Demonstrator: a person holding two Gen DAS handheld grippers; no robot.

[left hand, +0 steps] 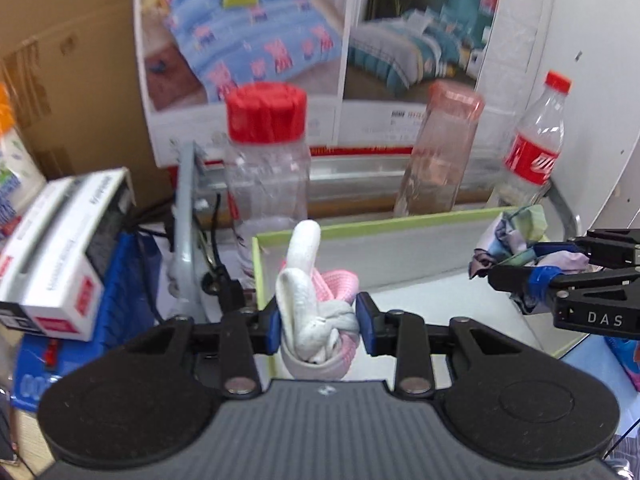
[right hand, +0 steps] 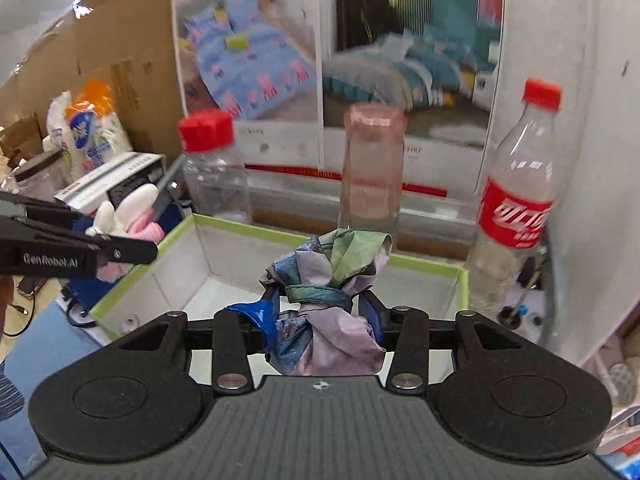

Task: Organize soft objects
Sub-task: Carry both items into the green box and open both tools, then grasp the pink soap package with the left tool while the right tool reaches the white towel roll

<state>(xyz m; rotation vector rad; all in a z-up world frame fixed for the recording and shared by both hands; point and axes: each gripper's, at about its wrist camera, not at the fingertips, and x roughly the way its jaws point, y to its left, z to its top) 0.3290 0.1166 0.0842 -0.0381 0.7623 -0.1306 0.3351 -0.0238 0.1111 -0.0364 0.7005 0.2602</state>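
- Both tongs are loaded right now. The left gripper (left hand: 318, 322) is clenched on a knotted pink-and-white sock bundle (left hand: 316, 320), blue pads pressed against both sides of the knot.
- The right gripper (right hand: 322, 320) is clamped around a knotted patterned cloth (right hand: 328, 304), bluish-purple-green stuff tied into a lump.
- The target looks like the green-rimmed box (right hand: 424, 266), open on top, white inside, nothing in it that I can see.
- Key relation: the box sits straight ahead of and below both grippers. The cloth hangs over the box interior, near the middle-right. The sock bundle hangs around the box's left wall (left hand: 258, 272), so I'd guess it needs a nudge right before letting go.
- The sock bundle's long axis runs upright, loose white end sticking up. The cloth is more of a ball, no real long axis.
- The right hand looks better placed for a drop; seems like it just needs to lower and open.
- Behind the box: a red-capped jar (left hand: 266, 152), a pink tumbler (right hand: 372, 168) and a cola bottle (right hand: 516, 200) in a row, close to the far wall. They're not in the drop path, but overshooting could knock them.
- A white carton (left hand: 60, 252) sits off to the left, well clear.
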